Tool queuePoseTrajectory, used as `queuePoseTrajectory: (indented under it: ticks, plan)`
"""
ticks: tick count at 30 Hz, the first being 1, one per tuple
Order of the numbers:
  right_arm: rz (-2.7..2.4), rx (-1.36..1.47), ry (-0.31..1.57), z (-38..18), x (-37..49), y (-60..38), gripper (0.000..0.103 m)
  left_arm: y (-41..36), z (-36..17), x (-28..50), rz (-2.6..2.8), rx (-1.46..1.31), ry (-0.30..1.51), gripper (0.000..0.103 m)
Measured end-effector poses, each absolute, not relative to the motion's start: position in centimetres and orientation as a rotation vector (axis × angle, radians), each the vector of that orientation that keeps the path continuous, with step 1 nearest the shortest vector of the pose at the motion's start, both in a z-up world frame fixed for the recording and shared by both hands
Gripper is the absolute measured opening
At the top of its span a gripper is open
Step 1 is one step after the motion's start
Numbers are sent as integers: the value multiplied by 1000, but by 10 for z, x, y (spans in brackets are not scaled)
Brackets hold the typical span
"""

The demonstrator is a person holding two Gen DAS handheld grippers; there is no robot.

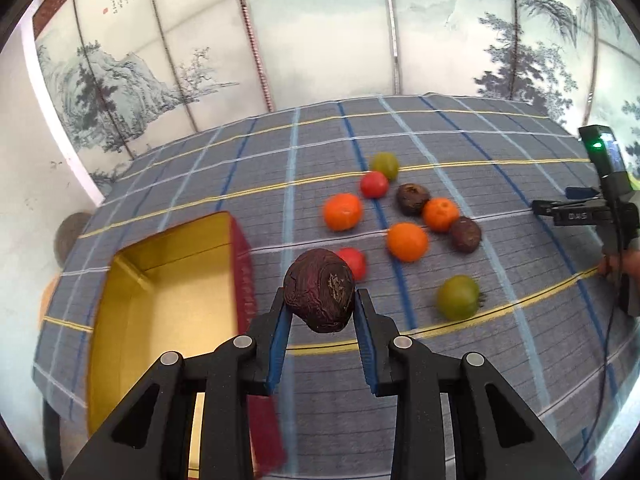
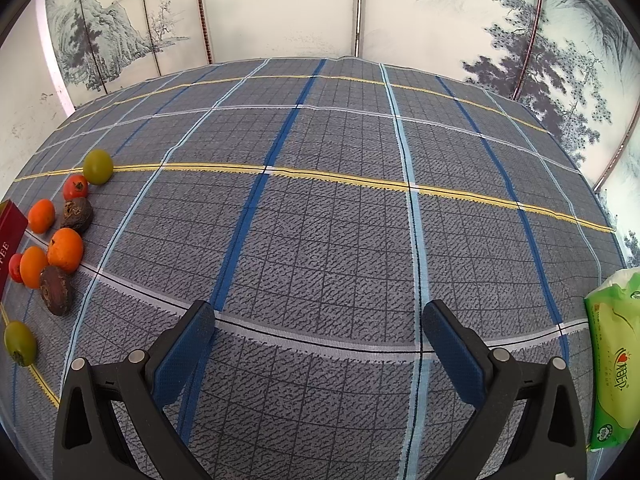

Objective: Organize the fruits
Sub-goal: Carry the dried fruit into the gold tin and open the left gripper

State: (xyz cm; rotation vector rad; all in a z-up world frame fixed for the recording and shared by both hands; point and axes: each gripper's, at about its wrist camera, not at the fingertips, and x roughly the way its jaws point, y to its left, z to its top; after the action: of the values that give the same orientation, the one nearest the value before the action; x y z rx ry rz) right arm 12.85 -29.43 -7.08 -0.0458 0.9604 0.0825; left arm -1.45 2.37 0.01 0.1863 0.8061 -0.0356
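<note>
The left claw [image 1: 320, 300] grips a dark wrinkled fruit [image 1: 319, 290] beside the box [image 1: 168, 280], while the right claw [image 2: 318, 330] stands wide open, holding nothing.

Place: we read a home room.
Backdrop: we see a folding screen [image 1: 320, 32] painted with ink mountains and pines.
Table: we note a plaid tablecloth [image 2: 320, 220], fruit, a green tissue pack [image 2: 614, 360].
</note>
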Motion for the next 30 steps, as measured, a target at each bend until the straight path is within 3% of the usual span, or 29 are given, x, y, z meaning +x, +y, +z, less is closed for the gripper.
queuePoseTrajectory:
  ticks: [14,30]
  plan:
    - [82,-46,960,-71,128,-294,103,104,6,3,68,304,813,33]
    - [82,-47,960,-72,128,-294,103,176,-27,67,142,388,913,33]
